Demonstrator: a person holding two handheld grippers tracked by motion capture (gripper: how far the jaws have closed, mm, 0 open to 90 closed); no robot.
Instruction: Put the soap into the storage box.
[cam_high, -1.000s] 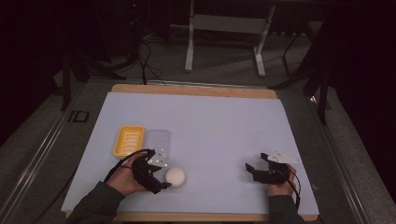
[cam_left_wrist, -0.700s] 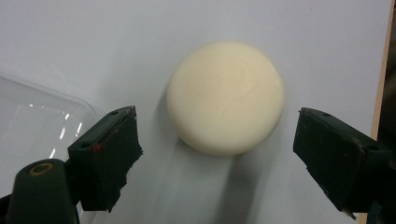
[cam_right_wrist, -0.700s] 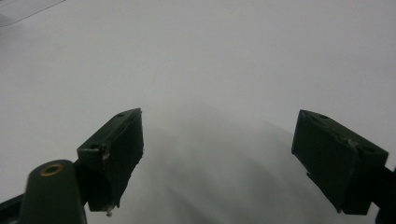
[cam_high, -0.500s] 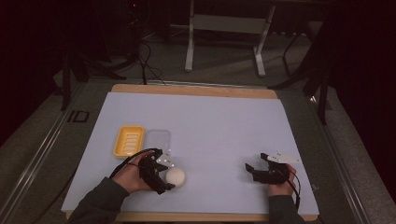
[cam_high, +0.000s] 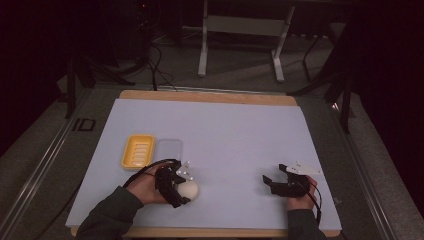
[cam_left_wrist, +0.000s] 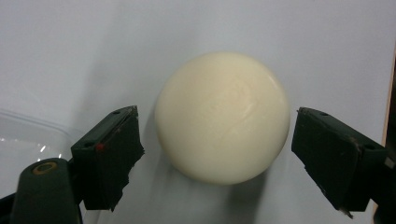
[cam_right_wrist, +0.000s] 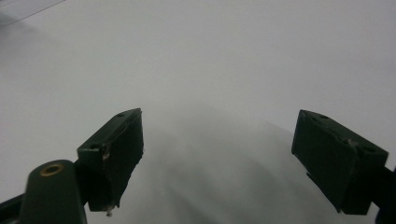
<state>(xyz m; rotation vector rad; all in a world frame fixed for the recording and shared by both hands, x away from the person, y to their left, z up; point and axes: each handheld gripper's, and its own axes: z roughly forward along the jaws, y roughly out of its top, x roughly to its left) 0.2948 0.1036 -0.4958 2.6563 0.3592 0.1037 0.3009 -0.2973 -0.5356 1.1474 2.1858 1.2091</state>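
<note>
The left tool (cam_left_wrist: 217, 140) is open, its jaws standing one on each side of the cream ball (cam_left_wrist: 222, 116) with a clear gap on both sides. In the last second this tool has moved down onto the ball and now covers part of it in the high view, lower left of the frame; I judge a grasp is being prepared, but no closing has begun. The ball (cam_high: 190, 189) rests on the pale desk (cam_high: 240, 135), just below the clear lid (cam_high: 169, 149) and the yellow soap dish (cam_high: 138, 151). Being round, it has no long axis and points nowhere. The right tool (cam_high: 272, 183) is also open and empty at the lower right, unchanged.
</note>
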